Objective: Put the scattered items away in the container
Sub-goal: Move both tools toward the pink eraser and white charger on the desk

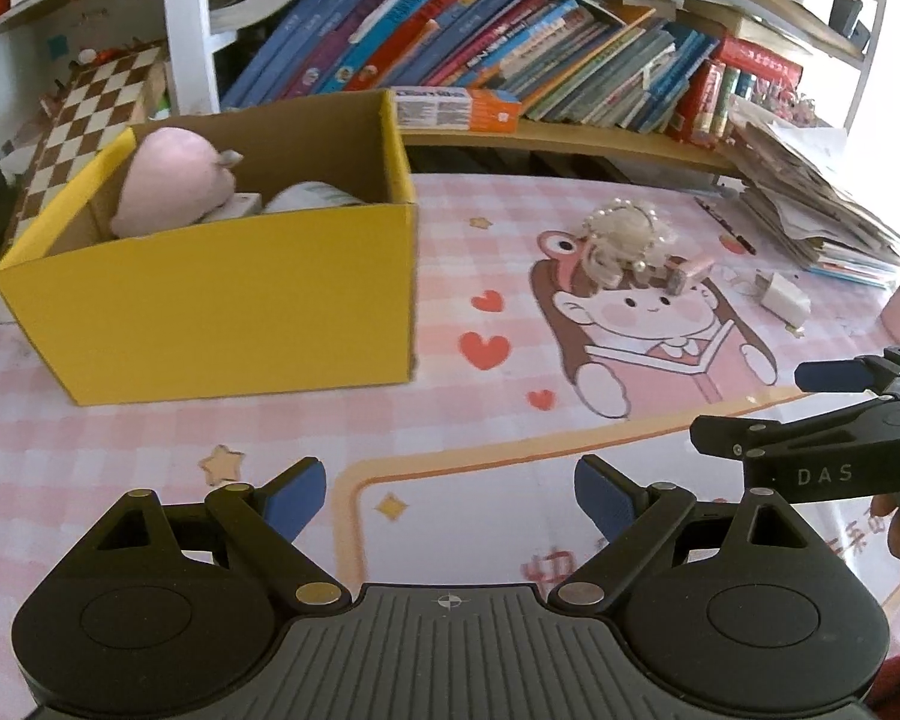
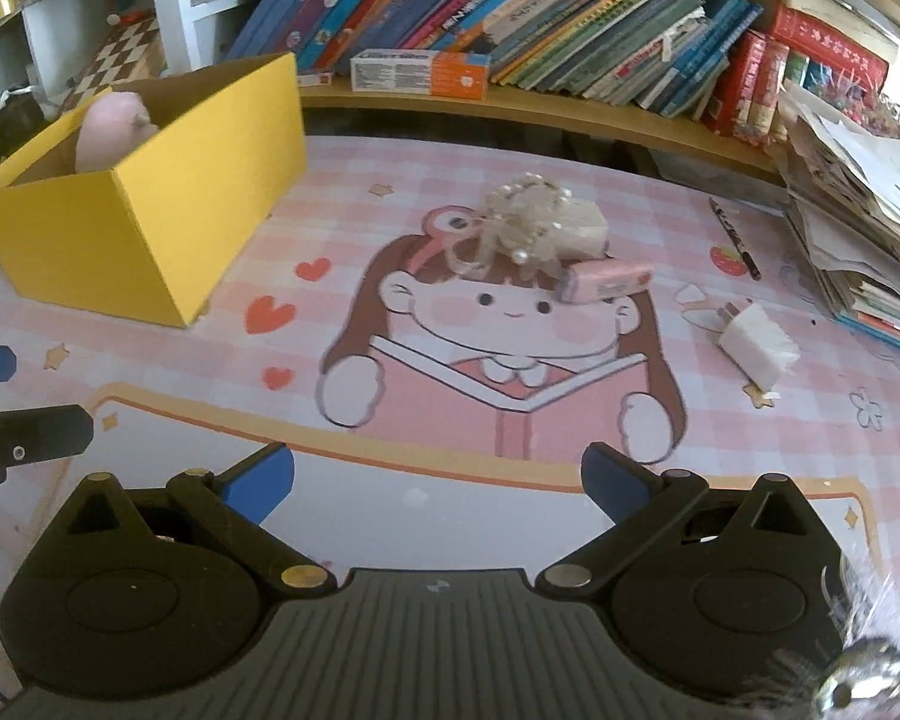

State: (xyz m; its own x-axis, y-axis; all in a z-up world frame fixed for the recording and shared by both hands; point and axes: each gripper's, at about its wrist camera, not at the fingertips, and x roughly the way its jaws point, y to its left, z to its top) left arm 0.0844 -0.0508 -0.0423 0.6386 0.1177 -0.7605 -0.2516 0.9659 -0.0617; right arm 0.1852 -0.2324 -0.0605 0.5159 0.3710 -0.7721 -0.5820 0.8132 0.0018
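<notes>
The left gripper point(image 1: 447, 495) hovers low over the pink cartoon desk mat point(image 1: 330, 432), its blue-padded fingers spread wide with nothing between them. The right gripper point(image 2: 438, 477) is likewise released and empty, jaws apart, held above the printed girl reading a book.

The yellow cardboard box point(image 1: 222, 306) stands on the mat toward the left, open at the top. Inside it sit a pink plush toy point(image 1: 174, 180) against the far-left wall and, beside it, something pale that is only partly visible over the rim.

Still out on the mat, well apart from the box:
- a pearl-and-ribbon hair bow point(image 2: 519, 222), lying on the printed girl's hair
- a white block point(image 2: 582, 228) touching the bow on its right — what it is cannot be told
- a small pink eraser-like pack point(image 2: 609, 282) just in front of the bow
- a white charger plug point(image 2: 759, 348) further right, prongs pointing left
- a dark pen point(image 2: 735, 237) near the stack of papers point(image 2: 858, 222)

Behind the mat a low shelf holds a leaning row of books point(image 2: 570, 12) and an orange-and-white carton point(image 2: 420, 73)
</notes>
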